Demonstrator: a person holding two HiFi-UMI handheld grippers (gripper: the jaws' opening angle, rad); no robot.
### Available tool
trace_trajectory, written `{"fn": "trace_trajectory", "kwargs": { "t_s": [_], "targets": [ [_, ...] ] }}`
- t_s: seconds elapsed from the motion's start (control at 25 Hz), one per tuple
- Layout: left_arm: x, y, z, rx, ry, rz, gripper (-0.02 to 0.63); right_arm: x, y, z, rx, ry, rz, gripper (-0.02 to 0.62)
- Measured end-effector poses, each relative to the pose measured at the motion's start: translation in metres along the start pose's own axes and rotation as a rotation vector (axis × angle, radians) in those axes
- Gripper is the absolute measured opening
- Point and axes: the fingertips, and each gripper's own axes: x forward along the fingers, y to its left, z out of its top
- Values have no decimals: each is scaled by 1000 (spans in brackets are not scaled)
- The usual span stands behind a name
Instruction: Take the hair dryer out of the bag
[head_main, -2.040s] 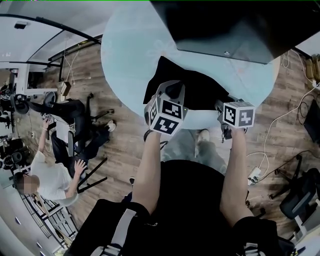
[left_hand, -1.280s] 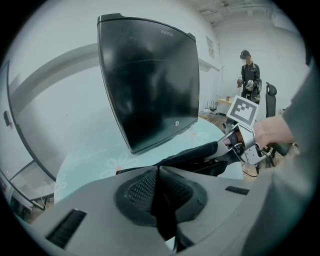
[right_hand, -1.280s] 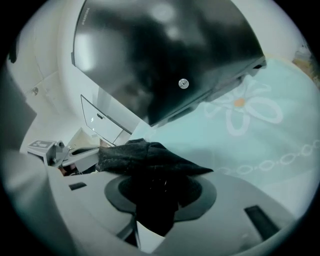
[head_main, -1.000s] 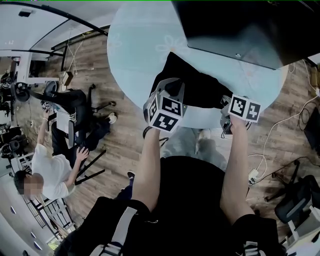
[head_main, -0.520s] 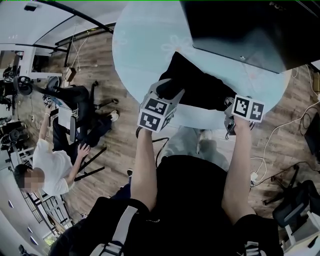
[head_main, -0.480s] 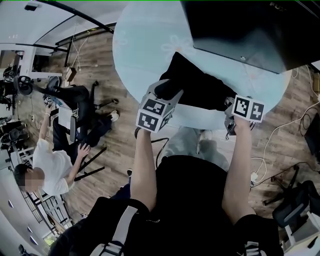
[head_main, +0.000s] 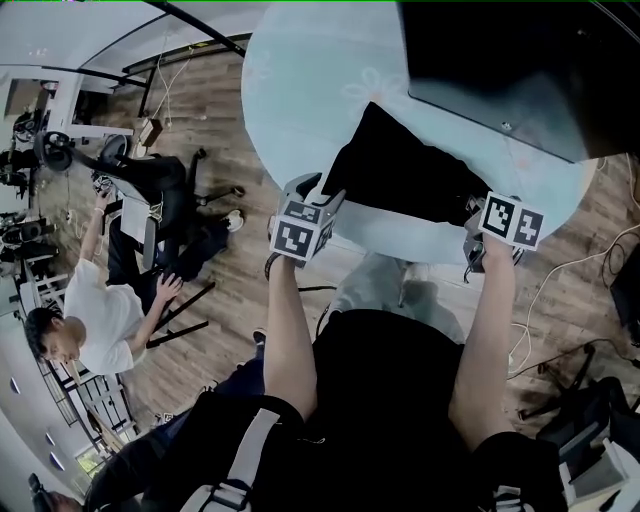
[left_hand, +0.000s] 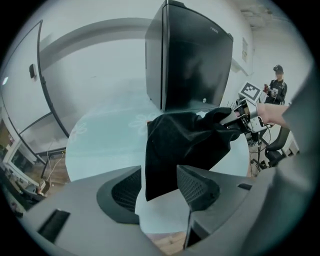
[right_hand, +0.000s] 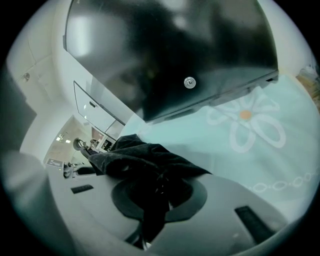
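The soft black cloth bag (head_main: 400, 180) lies slack across the round pale-blue flower-printed table (head_main: 320, 80). The right gripper (right_hand: 154, 195) is clamped on a bunched fold at one end of it, while the left gripper (left_hand: 157, 185) stands wide apart with the bag's far corner hanging loose between its jaws, not pinched. The hair dryer does not show and is presumably inside as a rigid, fairly heavy lump. The limp cloth will likely sag and slide around it, so the better hold is the hard handle once the mouth is open.
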Motion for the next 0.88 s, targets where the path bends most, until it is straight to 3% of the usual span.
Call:
{"fn": "trace_trajectory", "kwargs": {
  "t_s": [0.12,0.2,0.44,0.68,0.88],
  "targets": [
    [8,5,-14,-76,17,12,235,0,-1,0,-22,8,-21,31],
    [12,10,-18,-108,21,36,189,0,-2,2,-29,9,-26,31],
    [25,12,-22,-100,42,45,166,5,-2,10,-55,15,-48,31],
    [34,9,-23,-109,45,50,24,9,4,19,-79,14,-54,29],
    [33,19,-23,-115,41,83,9,15,11,25,-92,6,-59,28]
  ]
}}
